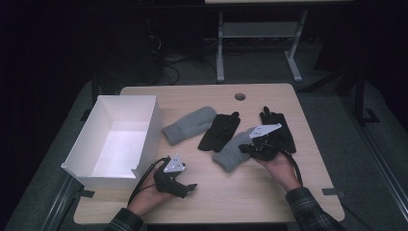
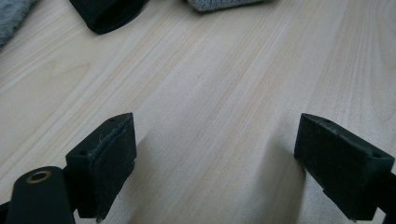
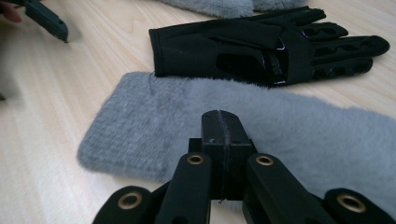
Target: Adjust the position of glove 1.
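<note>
1. The thing that matters for your next move is the grey mitten (image 3: 261, 126) lying flat on the table (image 1: 250, 192) directly under and just ahead of your right gripper (image 1: 257, 147). It sits between the two black gloves: one glove (image 1: 220, 131) on its left in the high view, the other glove (image 1: 281, 127) on its right, partly under your hand.
2. The mitten's long axis runs diagonally in the high view, with its cuff end toward you and the rounded end away and to the right. In the right gripper view the cuff edge lies to the lower left of the jaws.
3. Your right gripper is the nearer one by far. Its jaws are pressed together with nothing between them; the closed tips hang over the mitten's middle. Whether they brush the fleece I cannot say for sure from this angle.
4. Your right hand (image 1: 279, 166) comes in from the lower right, with the gripper pointing forward and to the left and tilted down toward the cloth.
5. Your left gripper (image 1: 185, 187) rests low over bare wood near the white box (image 1: 144, 144), well apart from the mitten. Its jaws are spread wide and empty.
6. A second grey mitten (image 1: 188, 124) lies farther back, beside the box.
</note>
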Tool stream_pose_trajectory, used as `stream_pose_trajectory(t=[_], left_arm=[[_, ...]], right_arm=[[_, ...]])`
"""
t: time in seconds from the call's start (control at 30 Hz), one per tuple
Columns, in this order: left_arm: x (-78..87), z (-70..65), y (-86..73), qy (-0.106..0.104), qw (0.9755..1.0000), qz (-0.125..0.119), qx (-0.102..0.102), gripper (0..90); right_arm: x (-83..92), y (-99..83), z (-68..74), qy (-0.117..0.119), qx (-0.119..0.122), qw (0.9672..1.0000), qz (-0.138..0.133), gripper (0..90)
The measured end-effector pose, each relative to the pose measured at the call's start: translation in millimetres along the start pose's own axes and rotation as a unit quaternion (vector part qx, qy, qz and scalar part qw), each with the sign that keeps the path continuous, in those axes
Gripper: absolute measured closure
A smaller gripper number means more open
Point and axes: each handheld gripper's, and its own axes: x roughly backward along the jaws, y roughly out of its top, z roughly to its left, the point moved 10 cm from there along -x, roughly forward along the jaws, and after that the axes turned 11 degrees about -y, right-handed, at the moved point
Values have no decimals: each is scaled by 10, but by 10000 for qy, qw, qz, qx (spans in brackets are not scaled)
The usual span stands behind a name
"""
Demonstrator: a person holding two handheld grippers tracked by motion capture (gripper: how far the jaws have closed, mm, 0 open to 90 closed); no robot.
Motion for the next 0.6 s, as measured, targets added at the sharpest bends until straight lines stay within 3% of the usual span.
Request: stream_pose_trajectory(t=[0.23, 0.6], left_arm=[[-9, 3, 8, 9, 10000, -21, 6, 122], [-14, 8, 13, 13, 10000, -12, -12, 122]], right_arm=[[-214, -93, -6, 11, 100, 9994, 328, 900], [-202, -179, 35, 180, 135, 9990, 378, 900]])
